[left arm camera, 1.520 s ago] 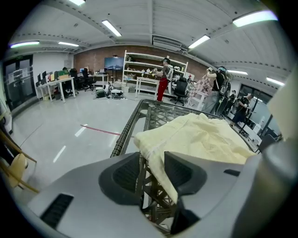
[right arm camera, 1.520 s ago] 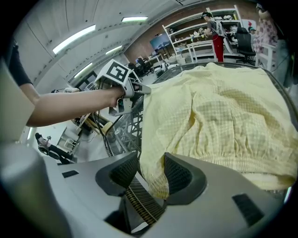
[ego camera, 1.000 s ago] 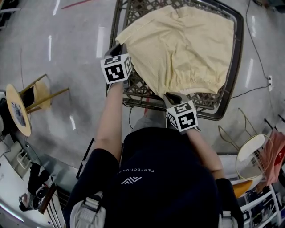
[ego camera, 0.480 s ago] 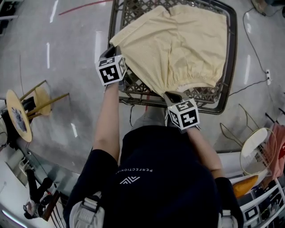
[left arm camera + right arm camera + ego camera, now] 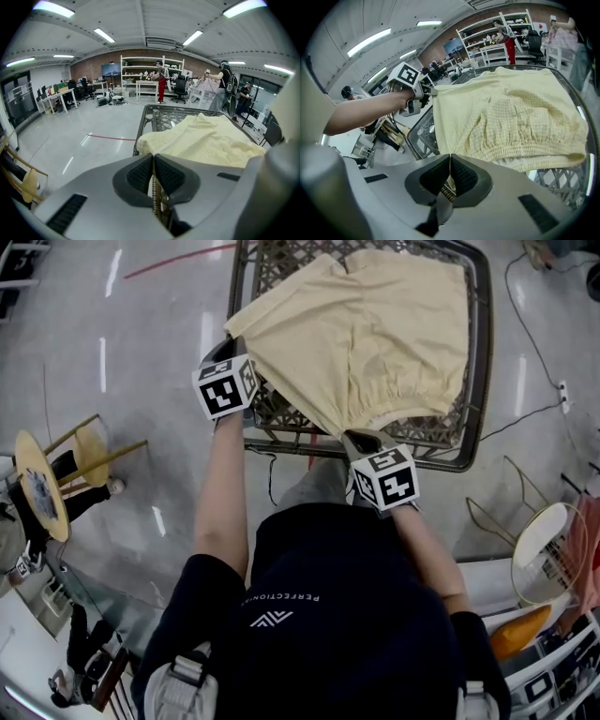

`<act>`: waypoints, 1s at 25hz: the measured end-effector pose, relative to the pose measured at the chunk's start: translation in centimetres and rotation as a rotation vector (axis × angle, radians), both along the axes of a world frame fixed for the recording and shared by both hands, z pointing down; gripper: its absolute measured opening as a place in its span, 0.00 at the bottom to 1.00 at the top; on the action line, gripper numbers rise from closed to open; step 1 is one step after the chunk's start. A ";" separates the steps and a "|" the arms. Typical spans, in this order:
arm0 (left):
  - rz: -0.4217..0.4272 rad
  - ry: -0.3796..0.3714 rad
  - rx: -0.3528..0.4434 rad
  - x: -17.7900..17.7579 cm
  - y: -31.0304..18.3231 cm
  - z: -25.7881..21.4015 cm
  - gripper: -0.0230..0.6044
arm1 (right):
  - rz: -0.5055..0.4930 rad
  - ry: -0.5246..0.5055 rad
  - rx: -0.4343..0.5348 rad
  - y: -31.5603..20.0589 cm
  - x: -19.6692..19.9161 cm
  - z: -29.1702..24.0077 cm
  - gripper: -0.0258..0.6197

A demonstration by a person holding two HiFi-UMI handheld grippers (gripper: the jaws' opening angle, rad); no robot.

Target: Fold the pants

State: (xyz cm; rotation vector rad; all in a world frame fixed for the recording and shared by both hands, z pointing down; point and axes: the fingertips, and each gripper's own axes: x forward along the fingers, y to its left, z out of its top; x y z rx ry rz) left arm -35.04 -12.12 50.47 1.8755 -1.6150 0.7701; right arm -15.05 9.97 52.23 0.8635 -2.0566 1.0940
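Note:
Pale yellow pants (image 5: 370, 329) lie spread on a dark metal lattice table (image 5: 480, 352). My left gripper (image 5: 240, 341) is at the table's left edge, shut on the corner of a leg hem. In the left gripper view the cloth (image 5: 211, 140) runs straight into the shut left gripper (image 5: 153, 159). At the table's near edge, my right gripper (image 5: 354, 437) is shut on the left end of the gathered waistband. The right gripper view shows the pants (image 5: 501, 108) ahead of the closed right gripper (image 5: 450, 161), with the left gripper (image 5: 432, 92) at the cloth's far left corner.
A round wooden stool (image 5: 37, 474) lies on the floor at the left and a gold wire chair (image 5: 539, 554) stands at the right. A cable (image 5: 525, 418) trails beside the table. Shelves and people (image 5: 161, 79) are far behind the table.
My left gripper has shifted a little to the left and lifted slightly with the leg corner. The right gripper stays at the waistband.

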 end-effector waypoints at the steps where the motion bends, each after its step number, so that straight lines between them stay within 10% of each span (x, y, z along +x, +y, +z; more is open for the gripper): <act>1: 0.000 0.005 0.007 0.1 -0.1 -0.4 0.06 | 0.003 -0.003 0.006 -0.1 0.1 -0.2 0.10; 25: 0.128 0.025 0.120 13.3 -7.5 -7.8 0.06 | 0.080 -0.105 0.088 -4.9 8.0 -4.2 0.10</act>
